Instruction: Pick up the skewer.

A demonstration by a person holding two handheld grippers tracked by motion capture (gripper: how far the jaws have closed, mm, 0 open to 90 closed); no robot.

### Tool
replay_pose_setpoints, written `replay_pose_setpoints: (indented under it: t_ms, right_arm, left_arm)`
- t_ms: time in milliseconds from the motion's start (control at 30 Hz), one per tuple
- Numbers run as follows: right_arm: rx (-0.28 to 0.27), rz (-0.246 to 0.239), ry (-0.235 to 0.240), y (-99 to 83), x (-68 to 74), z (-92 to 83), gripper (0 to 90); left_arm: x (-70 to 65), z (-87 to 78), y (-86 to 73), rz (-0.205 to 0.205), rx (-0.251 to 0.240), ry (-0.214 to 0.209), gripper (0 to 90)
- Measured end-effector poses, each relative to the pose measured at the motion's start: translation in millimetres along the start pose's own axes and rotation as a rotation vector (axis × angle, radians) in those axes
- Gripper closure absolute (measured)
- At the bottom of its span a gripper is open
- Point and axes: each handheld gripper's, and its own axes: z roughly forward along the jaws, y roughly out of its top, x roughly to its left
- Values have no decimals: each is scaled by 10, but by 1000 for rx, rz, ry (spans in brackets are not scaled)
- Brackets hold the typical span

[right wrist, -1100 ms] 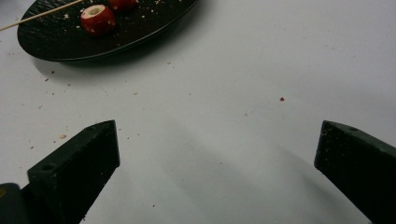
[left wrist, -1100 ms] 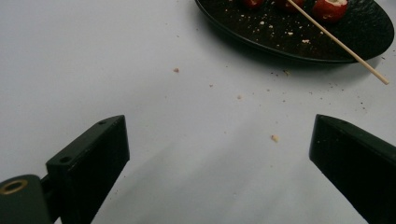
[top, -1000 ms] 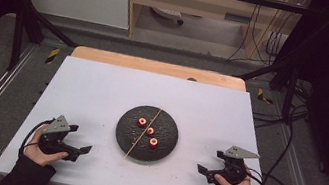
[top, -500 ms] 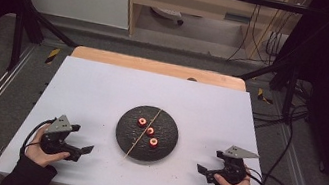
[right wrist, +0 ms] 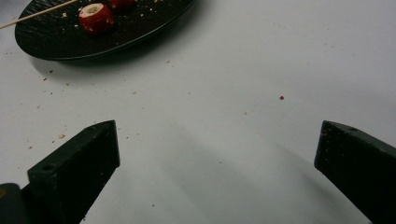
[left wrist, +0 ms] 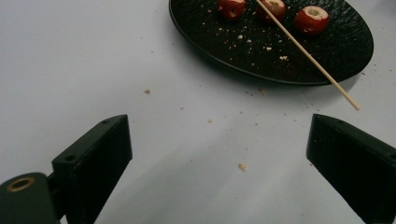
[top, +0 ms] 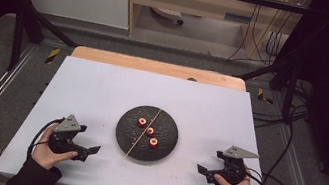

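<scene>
While both grippers rest low on the white tabletop [top: 101, 92], no brand, label or readable writing shows on any item. Left gripper [top: 84, 151] sits near the front left edge, held in a hand [top: 47, 151], jaws spread wide with nothing between them; in the left gripper view the jaws stand far apart over bare tabletop with a few crumbs [left wrist: 242, 166]. Right gripper [top: 205, 172] sits near the front right edge in the other hand [top: 233, 184], jaws also spread wide and holding nothing; the right gripper view shows bare tabletop between them.

Black plate [top: 124, 139] lies at the tabletop centre, between the two grippers and well apart from each. Three red cored fruit pieces [top: 150, 131] lie on it in a diagonal row, pale at the cored tops. Thin wooden skewer [top: 136, 143] lies across the plate at a slant, its near end poking past the plate's front rim; in the left gripper view that end overhangs the tabletop, near the right-hand jaw but not touching. Skewer runs just beside the fruit pieces; contact cannot be told. Crumbs scattered on plate and around it.
</scene>
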Motion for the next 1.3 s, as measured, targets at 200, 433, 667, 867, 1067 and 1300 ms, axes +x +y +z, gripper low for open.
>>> replay_pose_setpoints:
  t_ms: [200,433,667,867,1067,1300]
  right_arm:
    - [4,0,4,-4,-1,14,7]
    - [11,4,2,-6,7,20,7]
    - [10,3,0,-6,6,22,6]
    - [9,2,-1,-5,5,14,6]
    - [5,6,-1,-2,4,8,7]
    - [6,6,-3,-2,1,8,7]
  left_arm:
    - [-85,74,117,-6,10,-5,74]
    - [-221,176,269,-3,20,-21,80]
    - [-361,290,425,5,42,-20,95]
    - [-473,410,534,18,72,-9,120]
    - [-537,549,615,14,98,-2,162]
    - [-601,703,648,6,116,22,248]
